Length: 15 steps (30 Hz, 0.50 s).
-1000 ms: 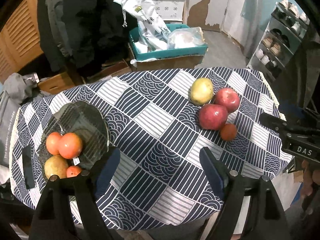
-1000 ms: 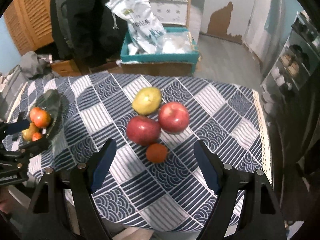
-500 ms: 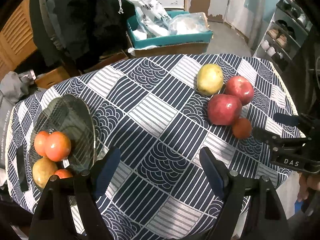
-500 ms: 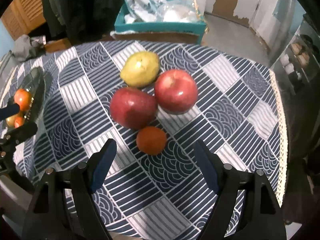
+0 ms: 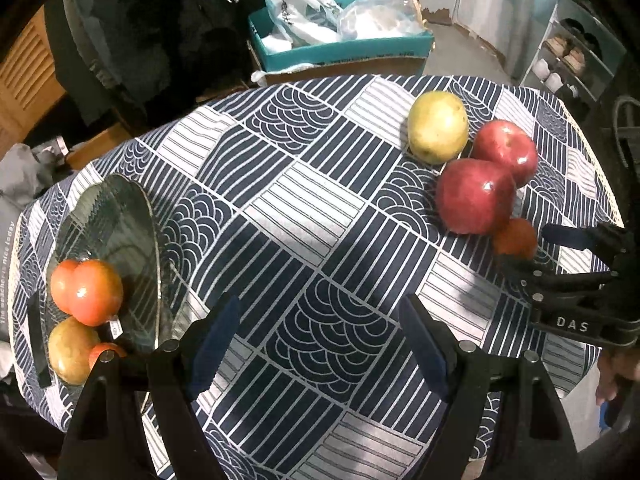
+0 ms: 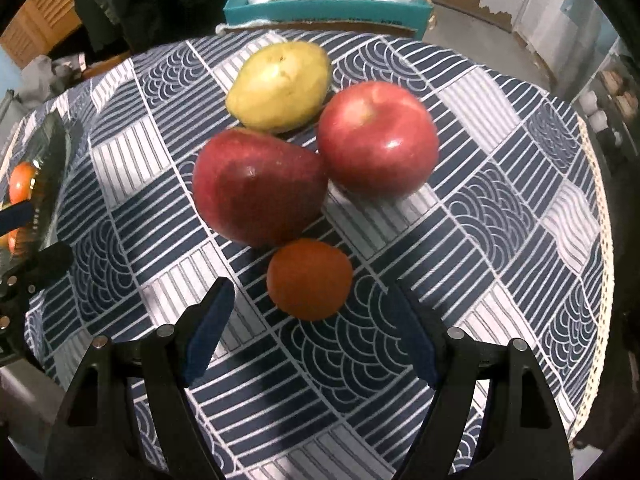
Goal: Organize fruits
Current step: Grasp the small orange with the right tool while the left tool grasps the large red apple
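Note:
On the patterned tablecloth lie a yellow pear, a dark red apple, a lighter red apple and a small orange fruit, all close together. My right gripper is open just in front of the orange fruit, also seen in the left wrist view. A glass plate at the left holds tomatoes, a yellow fruit and a small orange one. My left gripper is open and empty over the table's middle.
A teal box with plastic bags stands on the floor beyond the table. A shoe rack is at the far right. Dark clothing hangs at the back left. The table's right edge has a lace trim.
My right gripper has moved forward and down toward the fruit group, so the small orange fruit is now just ahead of its fingers. My left gripper has also moved forward over the table.

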Tool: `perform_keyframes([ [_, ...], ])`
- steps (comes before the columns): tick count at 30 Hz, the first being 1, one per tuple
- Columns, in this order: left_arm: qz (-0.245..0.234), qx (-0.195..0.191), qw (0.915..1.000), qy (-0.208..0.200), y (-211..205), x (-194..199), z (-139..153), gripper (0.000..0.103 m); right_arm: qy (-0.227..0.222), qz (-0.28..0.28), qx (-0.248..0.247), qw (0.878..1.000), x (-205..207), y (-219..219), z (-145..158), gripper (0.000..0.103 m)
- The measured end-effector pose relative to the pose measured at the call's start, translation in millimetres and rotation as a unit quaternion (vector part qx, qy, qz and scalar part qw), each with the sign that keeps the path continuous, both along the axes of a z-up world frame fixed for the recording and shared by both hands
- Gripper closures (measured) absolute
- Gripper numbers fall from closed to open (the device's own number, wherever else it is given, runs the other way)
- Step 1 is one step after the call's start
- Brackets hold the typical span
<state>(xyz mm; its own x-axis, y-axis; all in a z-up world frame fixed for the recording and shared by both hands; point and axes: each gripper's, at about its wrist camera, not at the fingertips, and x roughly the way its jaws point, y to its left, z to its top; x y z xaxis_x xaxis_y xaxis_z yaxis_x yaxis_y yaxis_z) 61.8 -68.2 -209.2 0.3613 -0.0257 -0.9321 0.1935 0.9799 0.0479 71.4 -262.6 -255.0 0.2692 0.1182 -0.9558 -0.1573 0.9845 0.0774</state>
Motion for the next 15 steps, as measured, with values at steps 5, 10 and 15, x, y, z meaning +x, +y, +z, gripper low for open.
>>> perform_keyframes([
  [5,-0.005,-0.003,1.0000,0.006,-4,4,-6,0.020,0.011,-0.001,0.017,1.000,5,0,-9,0.037],
  [10,-0.009,-0.011,0.9999,0.006,-11,8,-5,0.020,0.011,-0.006,0.026,1.000,6,-2,-10,0.056],
  [15,-0.013,-0.025,0.9995,0.011,-20,13,-4,0.020,-0.001,-0.018,0.021,1.000,1,-15,1,0.058],
])
